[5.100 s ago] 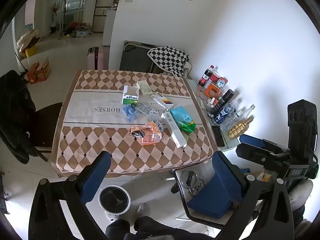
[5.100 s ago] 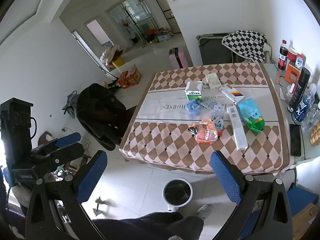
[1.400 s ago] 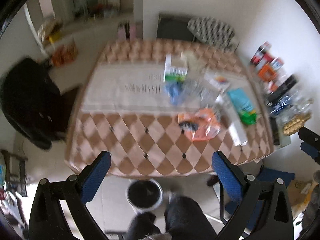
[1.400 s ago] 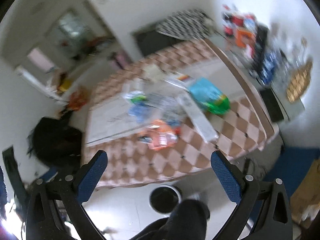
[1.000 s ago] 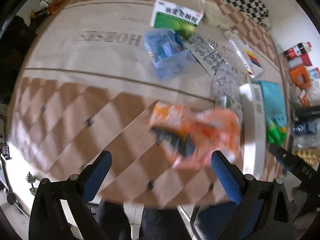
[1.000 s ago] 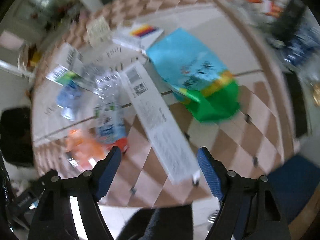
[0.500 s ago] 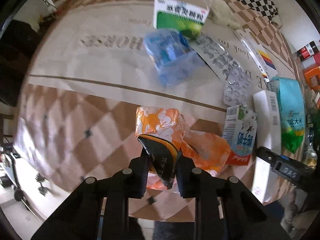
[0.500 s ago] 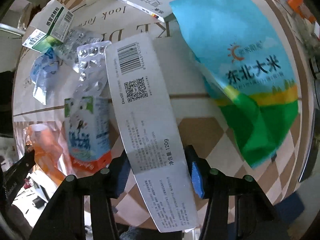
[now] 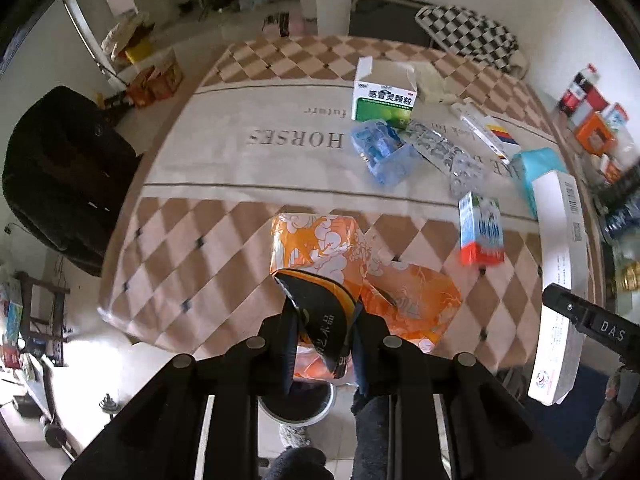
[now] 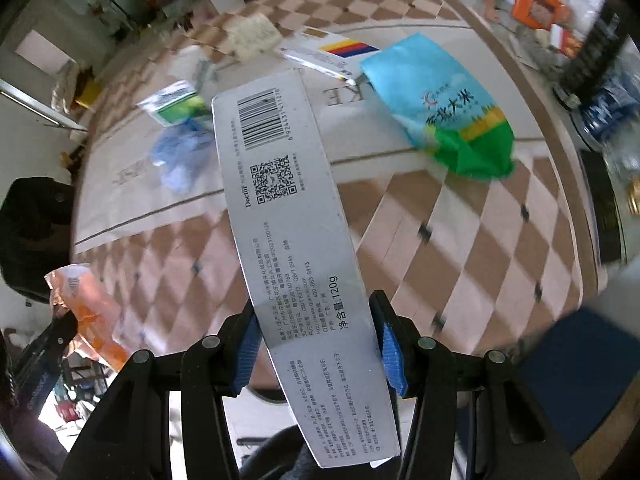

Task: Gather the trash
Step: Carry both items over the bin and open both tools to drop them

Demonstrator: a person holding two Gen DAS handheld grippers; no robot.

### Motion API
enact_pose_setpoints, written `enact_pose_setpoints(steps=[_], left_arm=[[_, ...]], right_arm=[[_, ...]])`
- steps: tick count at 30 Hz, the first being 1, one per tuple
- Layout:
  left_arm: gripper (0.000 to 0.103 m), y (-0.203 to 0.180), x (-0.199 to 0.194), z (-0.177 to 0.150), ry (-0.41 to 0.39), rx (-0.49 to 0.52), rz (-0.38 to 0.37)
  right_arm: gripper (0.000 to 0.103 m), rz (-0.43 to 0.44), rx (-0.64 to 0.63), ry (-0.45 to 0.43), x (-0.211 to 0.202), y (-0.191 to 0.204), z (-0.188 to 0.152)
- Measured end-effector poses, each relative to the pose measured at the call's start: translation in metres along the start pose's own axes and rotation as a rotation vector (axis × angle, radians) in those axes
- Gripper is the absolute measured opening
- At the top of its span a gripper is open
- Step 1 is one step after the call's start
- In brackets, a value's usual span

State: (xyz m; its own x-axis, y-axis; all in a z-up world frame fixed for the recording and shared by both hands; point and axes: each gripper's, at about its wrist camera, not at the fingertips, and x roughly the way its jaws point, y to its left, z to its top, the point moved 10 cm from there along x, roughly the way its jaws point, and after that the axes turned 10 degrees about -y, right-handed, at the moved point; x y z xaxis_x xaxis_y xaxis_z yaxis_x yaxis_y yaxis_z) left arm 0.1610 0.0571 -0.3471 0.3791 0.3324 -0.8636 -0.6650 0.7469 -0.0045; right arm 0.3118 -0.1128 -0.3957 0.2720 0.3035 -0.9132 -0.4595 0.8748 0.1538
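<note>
My left gripper (image 9: 322, 332) is shut on an orange snack wrapper (image 9: 320, 248) with a black end and holds it up over the table's near edge. My right gripper (image 10: 314, 344) is shut on a long white toothpaste box (image 10: 292, 216), lifted off the table; the box also shows at the right of the left wrist view (image 9: 560, 280). The orange wrapper also shows at the left of the right wrist view (image 10: 88, 304). On the checked tablecloth (image 9: 192, 240) lie a green medicine box (image 9: 382, 96), a blue plastic wrapper (image 9: 384, 152), blister packs (image 9: 444, 152), a small milk carton (image 9: 480, 228) and a blue-green rice bag (image 10: 452, 116).
A round bin (image 9: 296, 404) stands on the floor under the table's near edge, below my left gripper. Bottles and boxes (image 9: 592, 120) crowd a shelf to the right. A black coat on a chair (image 9: 60, 176) is at the left. A striped flat box (image 10: 332, 52) lies farther back.
Both grippers have lifted their items off the table and drawn back toward the near edge. The orange wrapper and the toothpaste box now hang in the air.
</note>
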Motion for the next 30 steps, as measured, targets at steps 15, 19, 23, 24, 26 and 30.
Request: enact_pose_setpoints(steps=[15,19,23,24,26,30], left_arm=[[0.021,0.130,0.027,-0.219,0.262,-0.114,-0.033],[0.021,0.143,0.100,-0.288,0.387,-0.191,-0.043],[0.022,0.140,0.187,-0.342,0.484,-0.245,-0.066],[0.023,0.139,0.202,-0.351,0.496,-0.252,-0.075],[0.024,0.132,0.243,-0.370,0.522,-0.245,-0.084],[0.025,0.124,0.305,-0.402,0.578,-0.236,-0.102]], right_arm=[[0.054,0.029,-0.042,0.313,0.039,0.093,-0.306],[0.054,0.014,-0.047,0.435,0.103,0.088,-0.378],[0.054,0.011,-0.004,0.534,0.191,0.078,-0.431],[0.054,0.018,0.012,0.552,0.216,0.075,-0.439],[0.054,0.022,0.036,0.572,0.254,0.074,-0.452],[0.054,0.035,0.101,0.621,0.330,0.068,-0.473]])
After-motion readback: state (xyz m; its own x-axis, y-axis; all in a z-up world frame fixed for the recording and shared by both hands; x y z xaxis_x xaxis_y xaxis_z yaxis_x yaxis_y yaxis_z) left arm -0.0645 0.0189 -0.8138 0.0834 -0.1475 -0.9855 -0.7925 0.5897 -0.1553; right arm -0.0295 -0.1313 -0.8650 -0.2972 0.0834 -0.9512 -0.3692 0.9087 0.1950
